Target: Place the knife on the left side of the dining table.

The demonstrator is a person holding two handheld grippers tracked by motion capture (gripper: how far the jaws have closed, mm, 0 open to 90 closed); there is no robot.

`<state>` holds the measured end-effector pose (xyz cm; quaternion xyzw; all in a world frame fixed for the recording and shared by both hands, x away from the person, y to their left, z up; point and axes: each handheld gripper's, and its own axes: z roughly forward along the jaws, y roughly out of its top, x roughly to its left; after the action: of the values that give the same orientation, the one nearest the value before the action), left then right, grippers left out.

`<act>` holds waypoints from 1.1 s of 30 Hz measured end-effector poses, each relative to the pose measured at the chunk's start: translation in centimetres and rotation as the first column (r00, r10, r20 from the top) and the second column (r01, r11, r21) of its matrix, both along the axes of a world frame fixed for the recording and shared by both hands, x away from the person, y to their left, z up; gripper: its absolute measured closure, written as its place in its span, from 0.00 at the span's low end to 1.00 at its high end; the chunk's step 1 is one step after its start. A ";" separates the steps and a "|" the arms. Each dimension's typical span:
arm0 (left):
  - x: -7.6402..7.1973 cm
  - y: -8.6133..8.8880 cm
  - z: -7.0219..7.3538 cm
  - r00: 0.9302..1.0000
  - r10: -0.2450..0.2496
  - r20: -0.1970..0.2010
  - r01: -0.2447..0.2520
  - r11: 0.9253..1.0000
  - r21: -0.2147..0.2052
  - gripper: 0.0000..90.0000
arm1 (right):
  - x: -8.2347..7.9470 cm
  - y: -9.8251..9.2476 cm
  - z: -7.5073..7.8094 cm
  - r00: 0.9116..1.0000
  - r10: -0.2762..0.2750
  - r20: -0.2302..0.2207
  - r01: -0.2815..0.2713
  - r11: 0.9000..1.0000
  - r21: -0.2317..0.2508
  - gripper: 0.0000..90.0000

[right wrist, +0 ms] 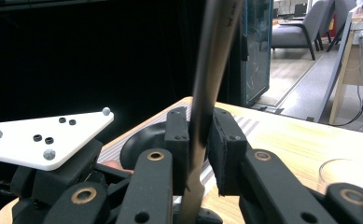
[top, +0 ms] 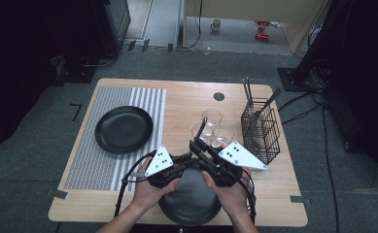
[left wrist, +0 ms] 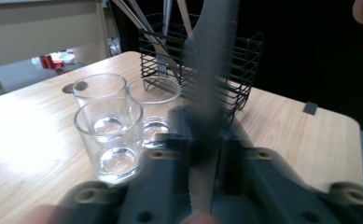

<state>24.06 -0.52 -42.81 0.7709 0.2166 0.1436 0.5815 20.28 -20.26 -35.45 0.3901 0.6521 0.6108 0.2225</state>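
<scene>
The desk [top: 274,194] is part-way laid. A striped mat [top: 104,160] lies off to the left of both tools with one black plate [top: 123,128] on it, and a second black plate [top: 189,204] sits right under the hands at the near edge. Beyond the tools stands the wire basket [top: 262,131] of cutlery, upright so the handles can be drawn straight up. The three glasses [top: 212,119] cluster just ahead of the tool tips.

The knife [left wrist: 207,70] stands nearly upright between the two tools, above the near plate. It looks like a handover from one hand to the other, which would explain why both tools meet on the one blade.

The left tool [left wrist: 202,158] is clamped fully on the knife, its serrated edge running down between the pads. The right tool [right wrist: 200,135] has the blade between its pads too. One pad [right wrist: 177,135] lies against the blade, but whether the other presses or has let go I cannot tell.

The high view gives the whole layout and shows how close the hands are. The left gripper view adds the serrations and a fork in the basket beyond. The right gripper view shows the left tool's white plate [right wrist: 44,137] just beside it, and the far plate behind.
</scene>
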 end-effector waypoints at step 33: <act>-0.2 1.6 0.8 0.997 -0.081 -0.006 0.080 0.993 -0.086 0.70 | 0.2 0.5 -0.8 1.000 0.005 0.007 -0.005 1.000 0.000 0.89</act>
<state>23.89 1.05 -42.03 0.7542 0.1941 0.1072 0.6181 20.51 -19.79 -36.26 0.3862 0.6523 0.6128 0.2232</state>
